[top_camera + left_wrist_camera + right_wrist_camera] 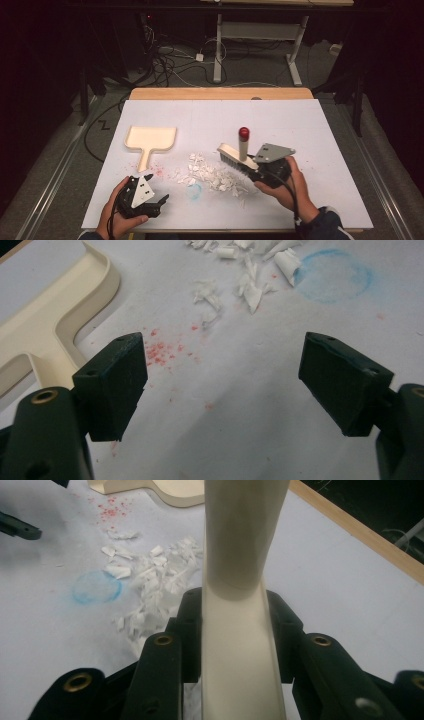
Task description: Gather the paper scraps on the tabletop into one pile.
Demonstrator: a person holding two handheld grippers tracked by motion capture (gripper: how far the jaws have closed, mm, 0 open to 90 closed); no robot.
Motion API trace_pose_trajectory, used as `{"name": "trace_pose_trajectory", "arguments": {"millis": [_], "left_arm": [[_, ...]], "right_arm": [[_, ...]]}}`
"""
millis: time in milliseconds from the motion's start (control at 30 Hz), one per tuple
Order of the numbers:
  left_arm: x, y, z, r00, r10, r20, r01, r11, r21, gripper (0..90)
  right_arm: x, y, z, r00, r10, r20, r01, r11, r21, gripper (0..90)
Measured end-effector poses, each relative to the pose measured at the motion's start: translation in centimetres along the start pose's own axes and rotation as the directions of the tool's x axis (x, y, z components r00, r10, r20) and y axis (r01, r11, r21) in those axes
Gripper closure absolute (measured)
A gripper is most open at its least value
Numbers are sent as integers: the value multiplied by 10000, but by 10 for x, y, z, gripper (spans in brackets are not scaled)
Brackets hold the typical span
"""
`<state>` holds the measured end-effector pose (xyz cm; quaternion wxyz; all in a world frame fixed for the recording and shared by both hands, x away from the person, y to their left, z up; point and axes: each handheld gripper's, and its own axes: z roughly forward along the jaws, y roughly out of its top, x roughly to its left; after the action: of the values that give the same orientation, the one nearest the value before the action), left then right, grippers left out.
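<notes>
Firmly pinched in the right gripper [260, 171] jaws: cream brush [239, 158], red-tipped handle upright, bristles at the right edge of the paper scraps [212, 176] on the tabletop [310, 125]. Further left, dustpan [150, 139]. Below it, left gripper [159, 204], jaws spread, empty.

Smooth cream plastic dustpan [150, 139] and brush [238, 156] – matt white table sheet [300, 130], torn paper scraps [212, 175].
</notes>
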<state>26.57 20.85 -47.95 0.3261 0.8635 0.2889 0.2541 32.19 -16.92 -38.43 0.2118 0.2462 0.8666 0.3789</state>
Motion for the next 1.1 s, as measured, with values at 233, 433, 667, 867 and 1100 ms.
{"name": "trace_pose_trajectory", "arguments": {"millis": [233, 433, 667, 867, 1100], "left_arm": [[-1, 1, 1, 10000, 10, -6, -10, 10000, -13, 186], [-2, 2, 2, 9999, 101, 65, -102, 9999, 78, 186], [-2, 5, 6, 9994, 265, 207, -268, 9996, 133, 192], [-2, 6, 7, 9993, 260, 253, -262, 9996, 64, 192], [-2, 5, 7, 9994, 234, 258, -236, 9997, 56, 192]], "right_arm": [[-18, -31, -40, 9984, 131, -546, -112, 9993, 358, 678], [-22, -56, -71, 9976, 109, -681, -65, 9978, 655, 679], [-16, -68, -69, 9921, -201, -1238, 456, 9775, 2062, 680], [0, -57, -36, 9834, -260, -1793, 575, 9832, 1732, 680], [10, -36, 3, 9821, -166, -1876, 379, 9932, 1103, 679]]}}
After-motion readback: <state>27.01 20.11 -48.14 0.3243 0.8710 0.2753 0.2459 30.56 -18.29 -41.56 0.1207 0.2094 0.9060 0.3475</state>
